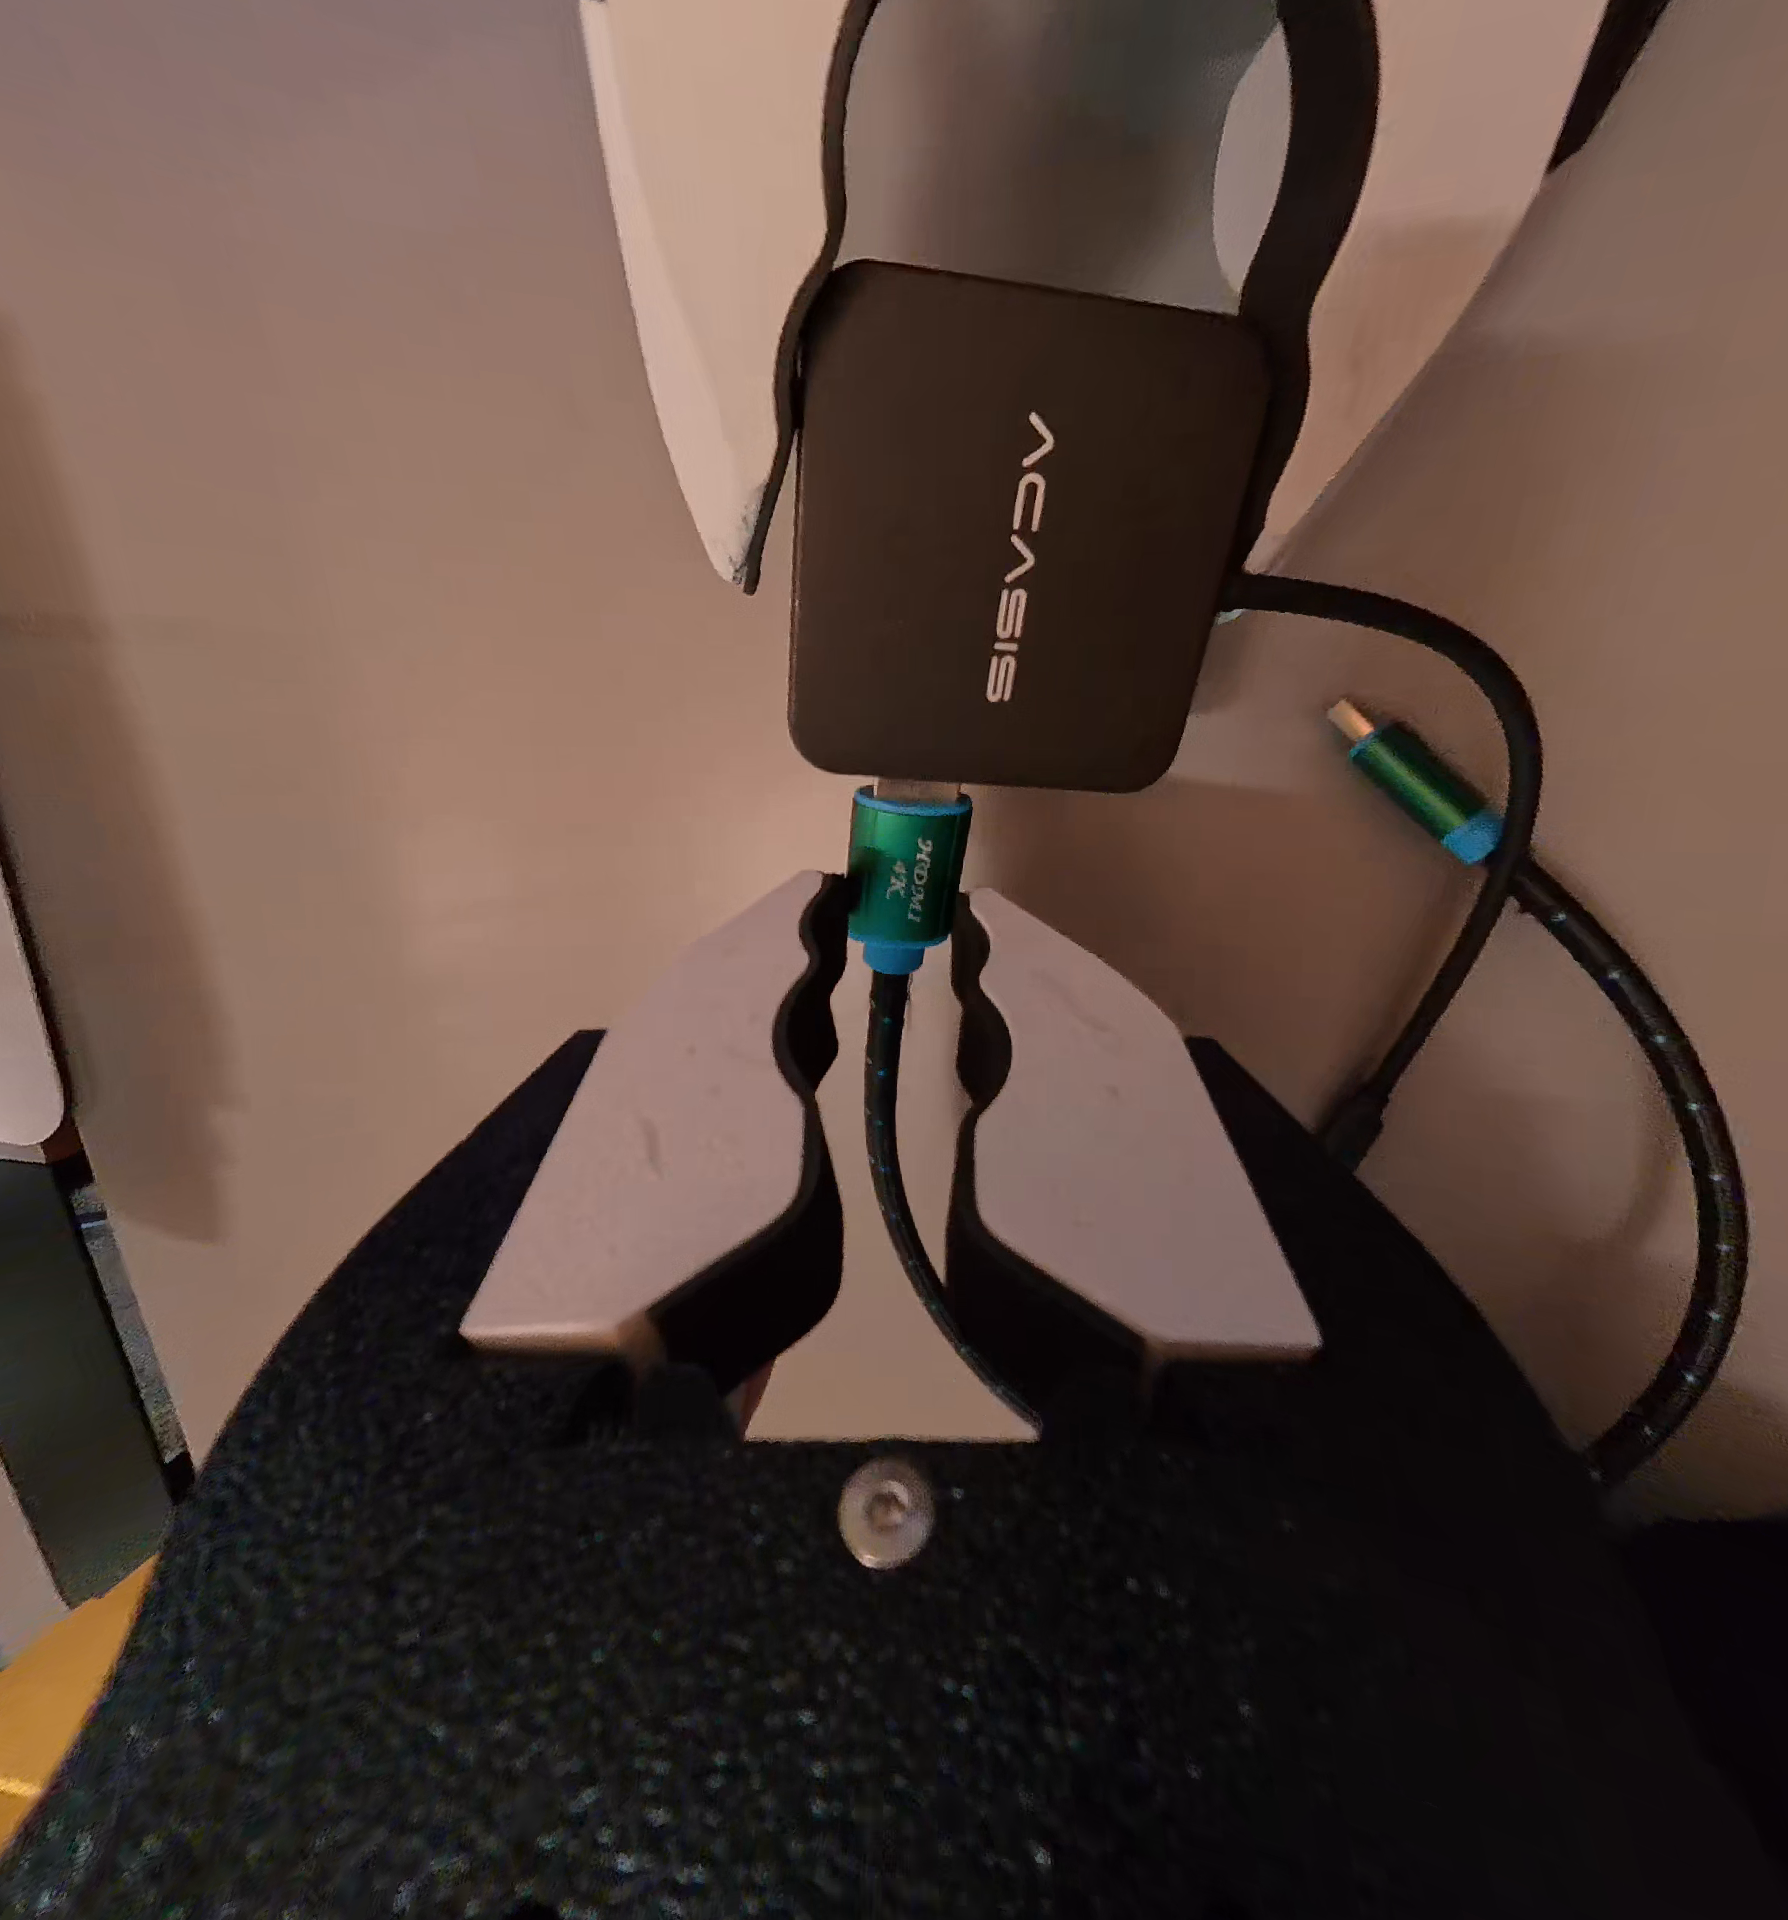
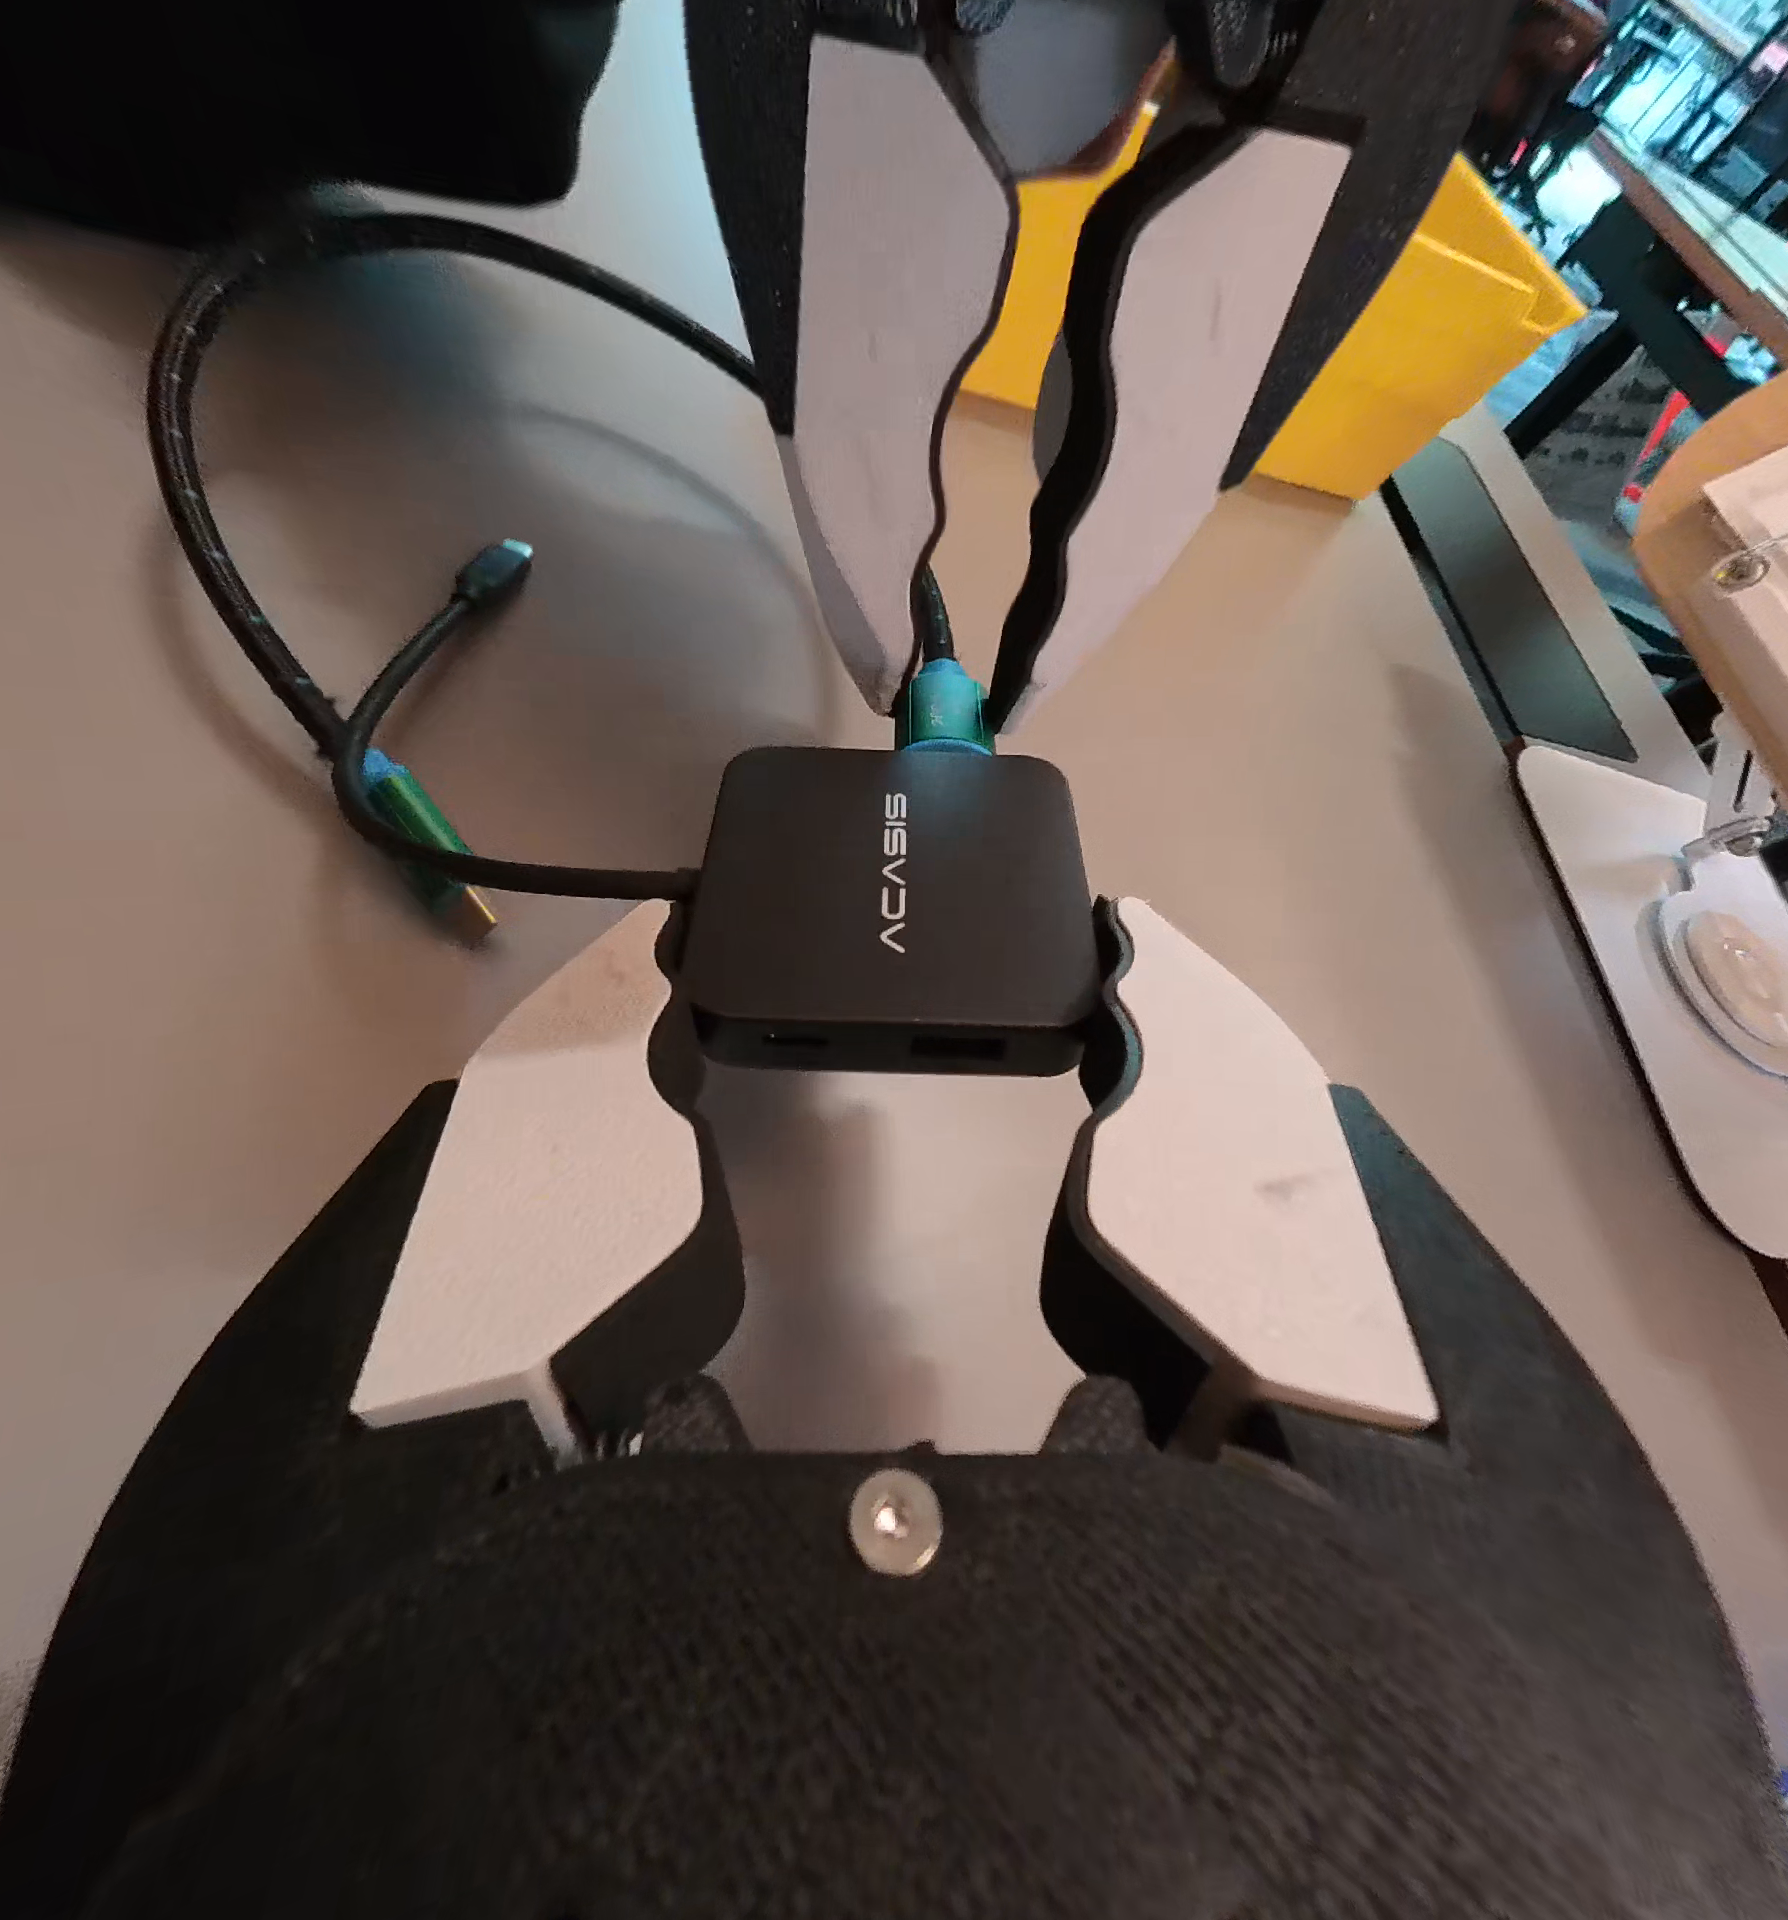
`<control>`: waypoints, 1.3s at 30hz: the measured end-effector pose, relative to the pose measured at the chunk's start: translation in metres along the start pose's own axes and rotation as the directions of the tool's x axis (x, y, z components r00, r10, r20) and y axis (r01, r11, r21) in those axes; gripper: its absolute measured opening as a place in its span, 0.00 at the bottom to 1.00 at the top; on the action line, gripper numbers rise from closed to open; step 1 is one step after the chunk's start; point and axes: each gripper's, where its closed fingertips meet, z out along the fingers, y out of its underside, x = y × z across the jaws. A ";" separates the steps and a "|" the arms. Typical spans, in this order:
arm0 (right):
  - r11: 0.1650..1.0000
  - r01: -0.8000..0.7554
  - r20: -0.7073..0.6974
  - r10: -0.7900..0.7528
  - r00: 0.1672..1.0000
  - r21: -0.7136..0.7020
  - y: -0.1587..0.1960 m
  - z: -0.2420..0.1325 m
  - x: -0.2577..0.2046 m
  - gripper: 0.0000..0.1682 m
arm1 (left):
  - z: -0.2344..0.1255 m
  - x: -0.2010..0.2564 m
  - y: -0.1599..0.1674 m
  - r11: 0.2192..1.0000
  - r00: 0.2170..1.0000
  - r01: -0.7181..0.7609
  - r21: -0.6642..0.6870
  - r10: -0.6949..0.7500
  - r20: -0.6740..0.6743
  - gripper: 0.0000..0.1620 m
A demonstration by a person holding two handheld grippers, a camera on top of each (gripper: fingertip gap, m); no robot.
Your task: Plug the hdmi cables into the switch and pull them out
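You are working over a pale beige tabletop [image 2: 1285,831], with a yellow plastic bin [image 2: 1389,343] sitting at its far edge.

Your right gripper [image 2: 895,971] is clamping the flat black square switch box [image 2: 895,894] by its two side edges, tongs spread about as wide as the box and pressing on it. The box is lying flat on the table between both tools; judging by its size, it is light and smooth-sided, so it is likely to slide unless you are bracing it like this.

Your left gripper [image 1: 905,904] is sitting narrow around the green metal HDMI plug [image 1: 902,883], tips touching or nearly touching its shell; whether they are really biting, you cannot tell. The plug's silver tongue is partly showing at the port, so it is either not fully seated or part-way out.

The black braided cable [image 1: 895,1091] is trailing back between the fingers; it looks stiff and springy. Take hold on the rigid shell, never the braid.

A second green-shelled plug [image 1: 1420,779] is lying loose on the table beside the switch's thin black lead [image 2: 557,883].
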 end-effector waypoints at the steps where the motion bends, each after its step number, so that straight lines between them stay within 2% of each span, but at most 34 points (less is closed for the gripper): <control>1: 1.000 0.004 -0.005 -0.004 1.000 -0.012 0.001 0.001 0.000 0.44 | 0.002 0.000 0.001 1.000 1.000 -0.005 -0.014 0.005 0.008 0.12; 8: 1.000 -0.016 -0.007 0.016 1.000 0.015 0.001 -0.001 0.003 0.44 | 0.003 -0.003 -0.004 0.999 0.999 0.030 0.037 -0.029 -0.013 0.11; 12: 0.993 -0.047 0.000 0.047 0.999 0.104 -0.003 -0.009 0.006 0.44 | -0.005 -0.004 -0.012 0.989 0.998 0.043 0.140 -0.037 -0.044 0.11; 14: 0.982 -0.072 0.005 0.072 0.997 0.173 -0.007 -0.013 0.008 0.44 | -0.013 -0.005 -0.017 0.976 0.999 0.008 0.219 0.003 -0.048 0.12; 16: 0.970 -0.086 -0.021 0.093 0.995 0.228 -0.013 -0.022 0.014 0.44 | -0.024 -0.010 -0.026 0.935 0.999 0.008 0.354 0.011 -0.052 0.12; 18: 0.959 -0.090 -0.052 0.108 0.993 0.269 -0.018 -0.031 0.021 0.44 | -0.040 -0.018 -0.035 0.867 0.997 0.050 0.496 -0.016 -0.072 0.12; 21: 0.942 -0.104 -0.067 0.132 0.989 0.319 -0.020 -0.042 0.026 0.44 | -0.064 -0.022 -0.043 0.761 0.999 0.012 0.649 0.020 -0.042 0.13; 25: 0.935 -0.087 -0.069 0.117 0.991 0.343 -0.027 -0.048 0.025 0.44 | -0.058 -0.022 -0.033 0.769 0.997 -0.037 0.638 0.068 -0.024 0.16; 32: 0.929 -0.085 -0.053 0.111 0.992 0.361 -0.032 -0.046 0.022 0.43 | -0.048 -0.016 -0.042 0.763 0.995 -0.056 0.644 0.092 -0.023 0.14; 35: 0.926 -0.089 -0.055 0.117 0.992 0.366 -0.031 -0.047 0.023 0.44 | -0.057 -0.015 -0.051 0.721 0.996 -0.015 0.693 0.072 -0.054 0.13; 39: 0.932 -0.085 -0.051 0.110 0.993 0.352 -0.030 -0.045 0.021 0.43 | -0.055 -0.013 -0.049 0.731 0.994 0.008 0.682 0.069 -0.085 0.12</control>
